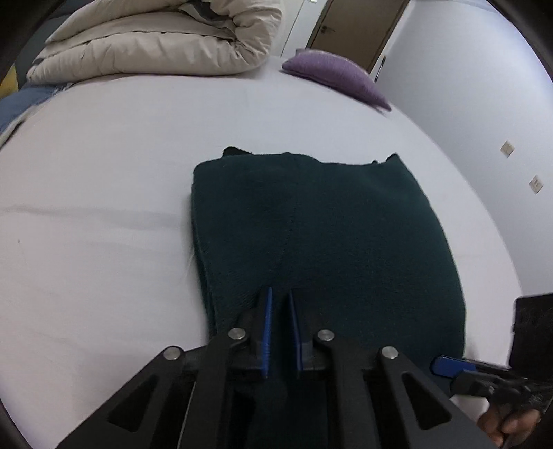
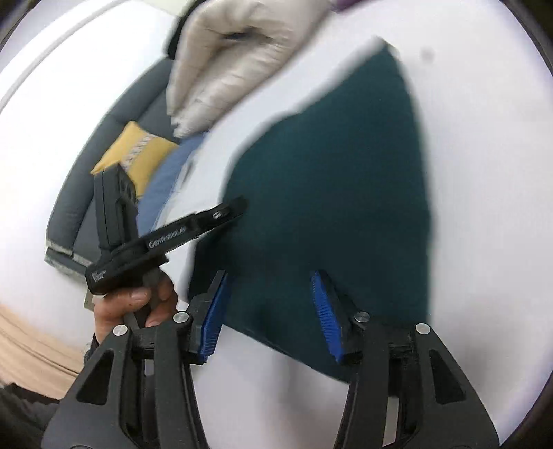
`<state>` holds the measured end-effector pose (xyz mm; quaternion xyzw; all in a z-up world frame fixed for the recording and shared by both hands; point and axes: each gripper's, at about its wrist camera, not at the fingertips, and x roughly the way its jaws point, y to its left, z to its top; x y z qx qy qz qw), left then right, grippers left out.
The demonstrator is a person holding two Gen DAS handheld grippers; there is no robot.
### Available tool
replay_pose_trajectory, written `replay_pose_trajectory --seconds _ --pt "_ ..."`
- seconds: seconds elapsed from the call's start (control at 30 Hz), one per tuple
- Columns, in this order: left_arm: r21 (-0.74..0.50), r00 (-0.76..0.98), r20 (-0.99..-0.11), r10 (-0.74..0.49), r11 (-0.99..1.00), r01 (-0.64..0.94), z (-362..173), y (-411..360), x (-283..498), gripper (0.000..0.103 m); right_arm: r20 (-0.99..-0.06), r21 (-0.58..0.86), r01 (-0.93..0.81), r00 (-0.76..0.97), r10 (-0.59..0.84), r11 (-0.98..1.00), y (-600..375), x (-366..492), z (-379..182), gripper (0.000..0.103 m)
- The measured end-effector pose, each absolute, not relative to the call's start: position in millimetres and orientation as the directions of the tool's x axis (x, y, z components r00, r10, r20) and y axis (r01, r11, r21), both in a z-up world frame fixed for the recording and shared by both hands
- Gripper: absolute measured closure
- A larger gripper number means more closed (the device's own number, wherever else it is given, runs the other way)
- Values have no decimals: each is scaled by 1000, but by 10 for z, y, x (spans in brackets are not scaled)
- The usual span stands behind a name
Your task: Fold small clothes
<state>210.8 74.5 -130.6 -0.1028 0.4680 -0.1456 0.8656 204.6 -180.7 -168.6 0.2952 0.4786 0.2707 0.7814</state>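
A dark teal knitted garment point(image 1: 318, 228) lies folded flat on the white bed sheet point(image 1: 103, 165). It also shows in the right wrist view point(image 2: 338, 179), blurred. My left gripper point(image 1: 280, 293) is nearly shut on the garment's near edge, with cloth between the blue pads point(image 1: 266, 331). My right gripper point(image 2: 271, 279) is open and empty, held over the garment's near edge. The left gripper's body shows in the right wrist view point(image 2: 179, 235), held by a hand.
A folded beige duvet point(image 1: 155, 38) lies at the far side of the bed. A purple pillow point(image 1: 338, 76) lies at the far right. A brown door point(image 1: 356, 27) stands behind it. A yellow cushion point(image 2: 134, 152) lies on a grey seat beside the bed.
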Motion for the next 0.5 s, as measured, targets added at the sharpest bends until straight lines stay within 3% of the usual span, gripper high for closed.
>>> replay_pose_trajectory --seconds 0.07,0.2,0.37,0.5 --pt "-330 511 -780 -362 931 155 -1296 794 2125 90 -546 760 -129 406 733 637 -1926 1940 -1827 68" --pt "-321 510 -782 -359 933 164 -1287 816 2133 90 -517 792 -94 422 745 603 -2151 1799 -1820 67" --pt "-296 529 -780 -334 942 158 -1277 756 2156 90 -482 788 -137 470 739 601 -2392 2050 -1420 54" --pt "-317 529 -776 -345 937 147 -1306 809 2225 90 -491 776 -133 484 724 616 -2260 2614 -1240 54"
